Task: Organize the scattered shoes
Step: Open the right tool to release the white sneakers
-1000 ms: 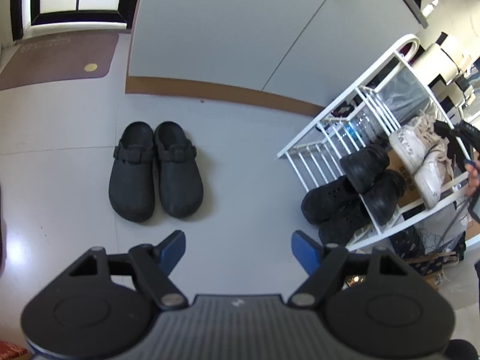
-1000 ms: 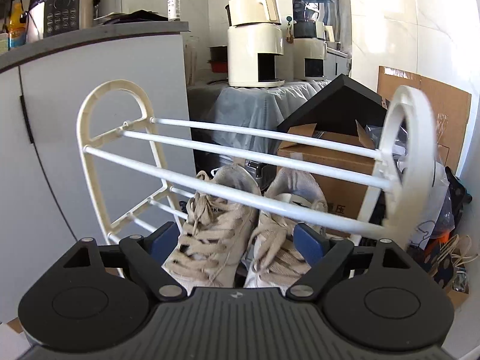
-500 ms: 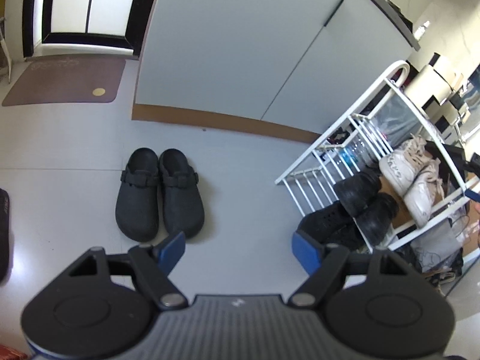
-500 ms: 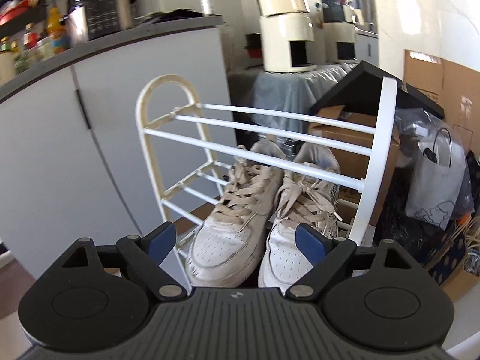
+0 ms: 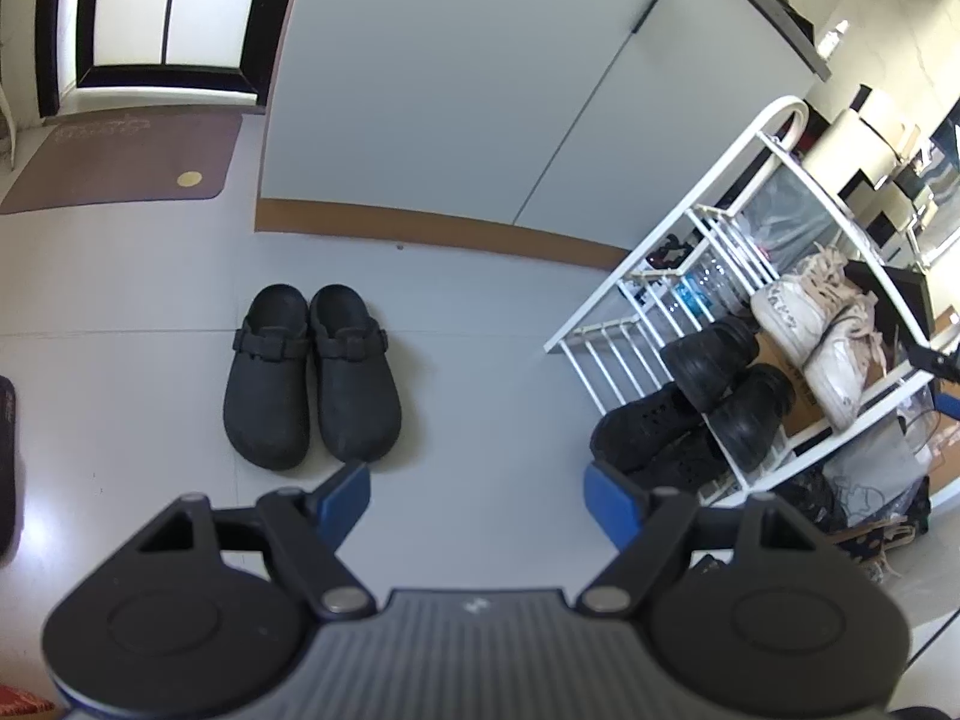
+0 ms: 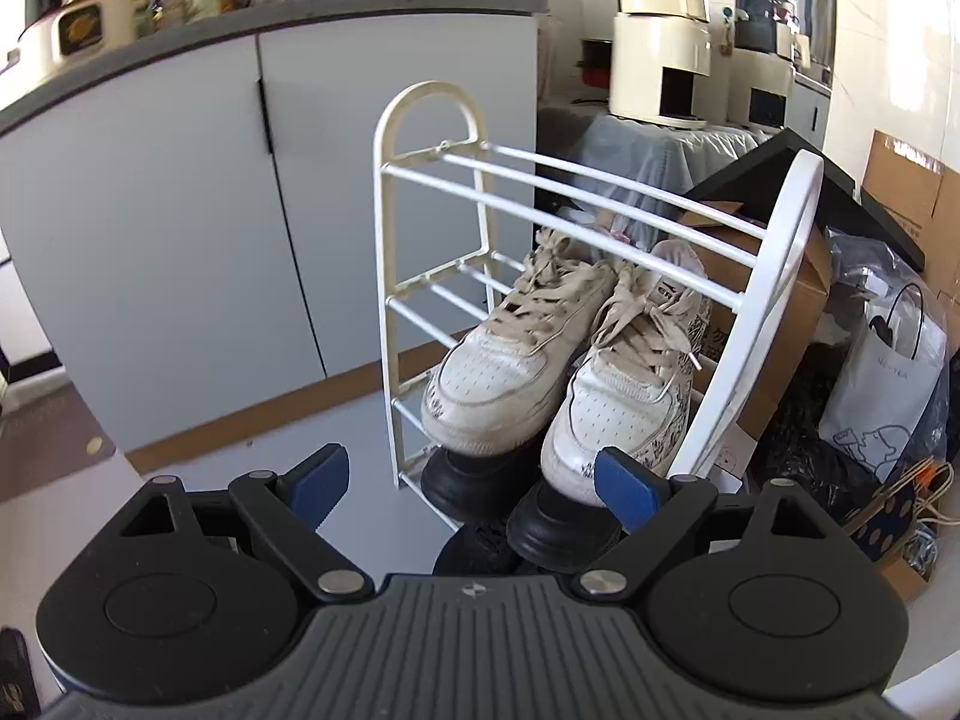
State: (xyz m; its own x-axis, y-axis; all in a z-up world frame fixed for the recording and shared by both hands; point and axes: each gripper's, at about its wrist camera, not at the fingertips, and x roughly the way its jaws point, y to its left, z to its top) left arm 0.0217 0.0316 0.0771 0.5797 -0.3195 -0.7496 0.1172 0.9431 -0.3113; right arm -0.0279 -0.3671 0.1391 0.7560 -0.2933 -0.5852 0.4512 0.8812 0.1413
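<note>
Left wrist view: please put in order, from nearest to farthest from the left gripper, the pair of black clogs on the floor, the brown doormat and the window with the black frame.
1. The pair of black clogs, on the pale floor just beyond the left gripper, slightly left.
2. The brown doormat, farther back, upper left.
3. The window with the black frame, behind the doormat, at the top left.

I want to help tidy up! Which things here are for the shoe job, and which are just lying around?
For the job: black clogs on the floor, white sneakers, black shoes, shoe rack.

Just lying around: doormat, cardboard box, white paper bag.
</note>
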